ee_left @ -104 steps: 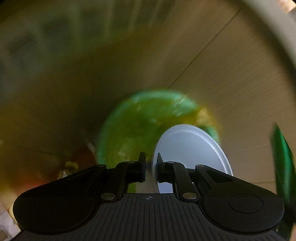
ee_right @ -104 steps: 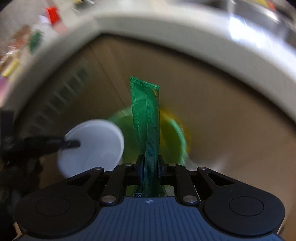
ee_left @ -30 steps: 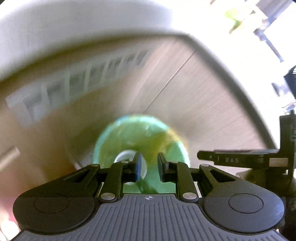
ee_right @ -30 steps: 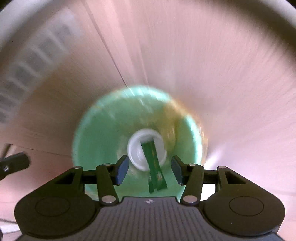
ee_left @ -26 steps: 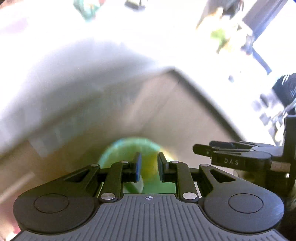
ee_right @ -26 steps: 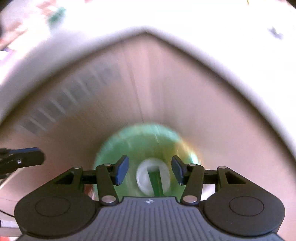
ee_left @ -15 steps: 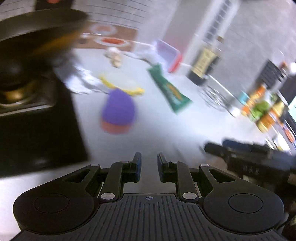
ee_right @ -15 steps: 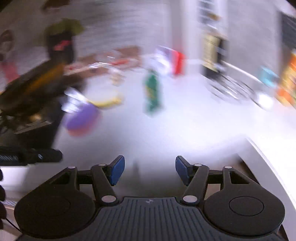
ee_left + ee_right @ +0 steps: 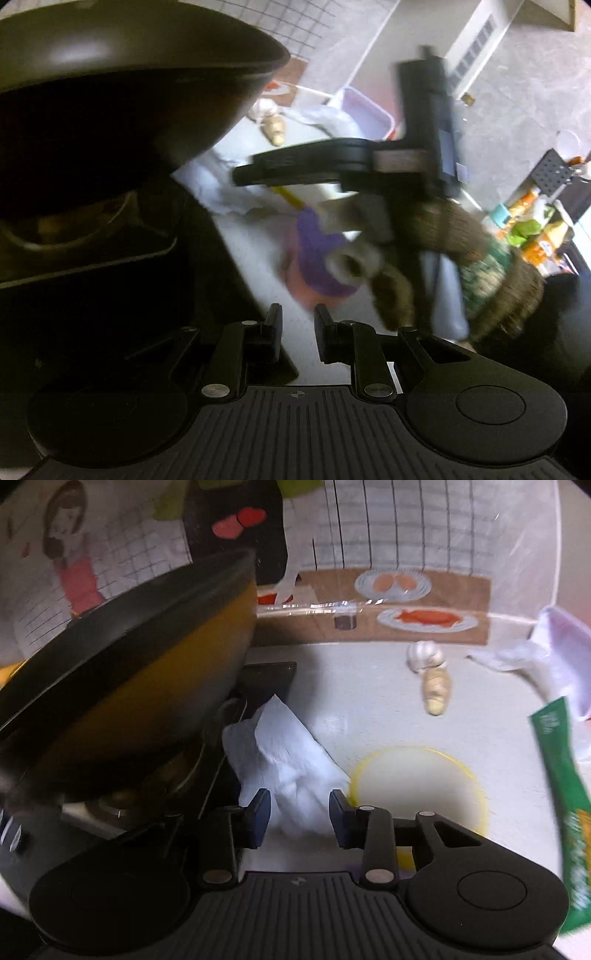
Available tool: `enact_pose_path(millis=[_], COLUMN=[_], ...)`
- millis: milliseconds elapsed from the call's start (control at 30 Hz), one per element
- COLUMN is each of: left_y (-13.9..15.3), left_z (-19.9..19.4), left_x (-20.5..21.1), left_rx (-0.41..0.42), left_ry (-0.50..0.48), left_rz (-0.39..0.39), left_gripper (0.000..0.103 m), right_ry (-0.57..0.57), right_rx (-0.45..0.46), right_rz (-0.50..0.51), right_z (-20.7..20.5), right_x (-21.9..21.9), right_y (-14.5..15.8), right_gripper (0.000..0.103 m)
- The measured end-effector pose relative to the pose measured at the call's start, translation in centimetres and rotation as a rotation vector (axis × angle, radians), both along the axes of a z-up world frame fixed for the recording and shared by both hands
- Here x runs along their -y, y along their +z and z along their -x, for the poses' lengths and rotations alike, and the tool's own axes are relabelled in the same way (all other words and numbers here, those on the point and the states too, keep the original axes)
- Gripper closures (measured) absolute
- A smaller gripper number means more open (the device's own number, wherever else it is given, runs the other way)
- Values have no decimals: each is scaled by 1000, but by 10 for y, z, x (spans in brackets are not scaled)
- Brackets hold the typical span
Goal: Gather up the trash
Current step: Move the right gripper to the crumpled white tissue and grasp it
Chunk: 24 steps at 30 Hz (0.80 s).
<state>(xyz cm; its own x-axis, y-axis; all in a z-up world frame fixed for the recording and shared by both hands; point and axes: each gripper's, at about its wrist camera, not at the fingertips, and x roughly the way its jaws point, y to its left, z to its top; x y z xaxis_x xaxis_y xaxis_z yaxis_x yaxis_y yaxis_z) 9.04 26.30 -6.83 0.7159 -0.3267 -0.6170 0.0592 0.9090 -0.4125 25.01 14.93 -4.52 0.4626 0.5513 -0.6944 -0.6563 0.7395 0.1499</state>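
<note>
In the right wrist view my right gripper (image 9: 299,814) is open, its fingers on either side of a crumpled white tissue (image 9: 284,764) on the white counter (image 9: 362,701) beside the stove. A green snack wrapper (image 9: 565,801) lies at the right. In the left wrist view my left gripper (image 9: 297,332) is slightly open and empty above the counter edge. Ahead of it a purple and pink wrapper (image 9: 317,254) lies on the counter, partly hidden by the right gripper (image 9: 354,166) and the hand holding it.
A black wok (image 9: 140,672) sits on the stove (image 9: 266,675) at the left. A yellow-rimmed lid (image 9: 417,790), garlic (image 9: 424,651), ginger (image 9: 437,690) and a crumpled plastic bag (image 9: 546,653) lie on the counter. Jars stand far right (image 9: 535,232).
Both grippers let the white cup and green wrapper go into the bin, rose out of it and swung to the counter. The right gripper now straddles the tissue.
</note>
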Motion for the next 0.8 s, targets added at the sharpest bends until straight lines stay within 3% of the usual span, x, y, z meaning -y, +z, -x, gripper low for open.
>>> enact_pose_path(millis=[33, 133, 267, 433, 600, 800], left_y=[-1, -1, 3, 13, 22, 28], left_z=[-2, -9, -12, -14, -16, -26], left_x=[-1, -3, 0, 16, 39, 67], left_rx=[-1, -14, 0, 56, 75, 68], left_ry=[-8, -21, -13, 21, 18, -7], left_rz=[4, 21, 26, -4, -12, -20], left_gripper=[82, 82, 82, 82, 82, 82], right_ry=[1, -17, -104, -183, -305, -388], right_rx=[-24, -56, -119, -94, -42, -13], right_rz=[5, 33, -88, -210, -207, -225], right_z=[-8, -20, -20, 10, 43, 71], right_x=[-7, -16, 17, 94, 173, 239], right_y=[-3, -12, 8, 50, 71, 82], right_gripper=[69, 100, 100, 100, 100, 100])
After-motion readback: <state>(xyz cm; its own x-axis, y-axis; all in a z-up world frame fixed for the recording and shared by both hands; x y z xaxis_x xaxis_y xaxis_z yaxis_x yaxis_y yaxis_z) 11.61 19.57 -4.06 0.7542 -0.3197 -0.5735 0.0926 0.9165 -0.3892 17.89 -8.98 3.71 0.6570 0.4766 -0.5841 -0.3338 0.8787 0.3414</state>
